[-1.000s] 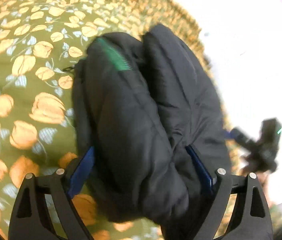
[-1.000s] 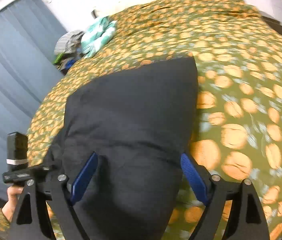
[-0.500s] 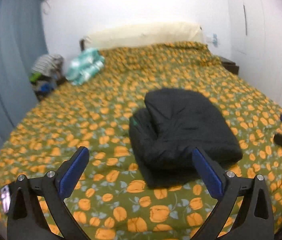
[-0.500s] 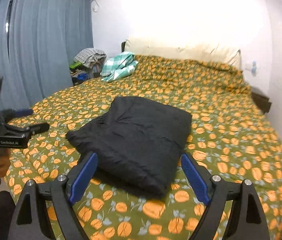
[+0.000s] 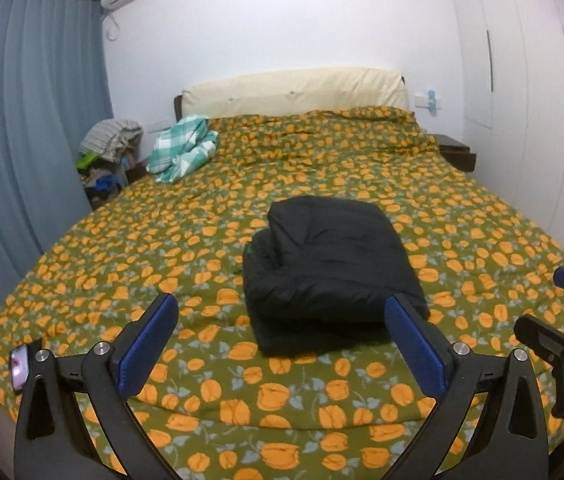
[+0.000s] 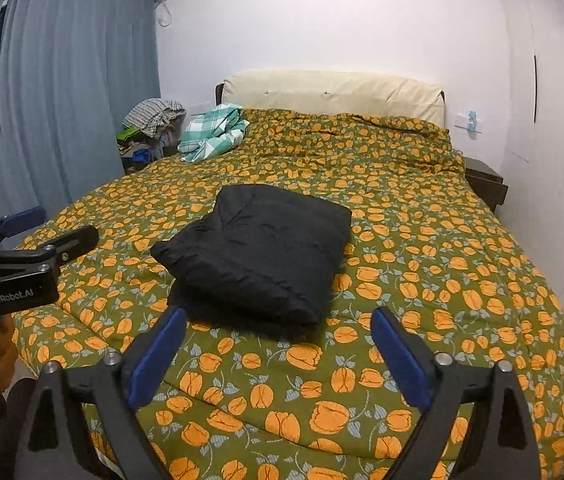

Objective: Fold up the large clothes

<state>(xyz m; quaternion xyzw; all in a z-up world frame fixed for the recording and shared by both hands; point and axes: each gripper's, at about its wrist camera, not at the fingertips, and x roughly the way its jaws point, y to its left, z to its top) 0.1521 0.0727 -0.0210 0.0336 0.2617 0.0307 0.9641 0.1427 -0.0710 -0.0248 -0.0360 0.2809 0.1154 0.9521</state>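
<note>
Left wrist view: black padded jacket (image 5: 330,268) folded on floral bed (image 5: 129,248); both grippers' jaws wide, just opened, empty; fold looks done, next garment.

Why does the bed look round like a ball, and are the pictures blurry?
Left wrist view: the fisheye lens bends the bed edges round; the black jacket looks sharp. Right wrist view: same bending, dark corners, bright wall, jacket sharp too.

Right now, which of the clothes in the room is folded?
The black jacket in the middle of the bed. The checked cloth and the grey pile are crumpled.
</note>
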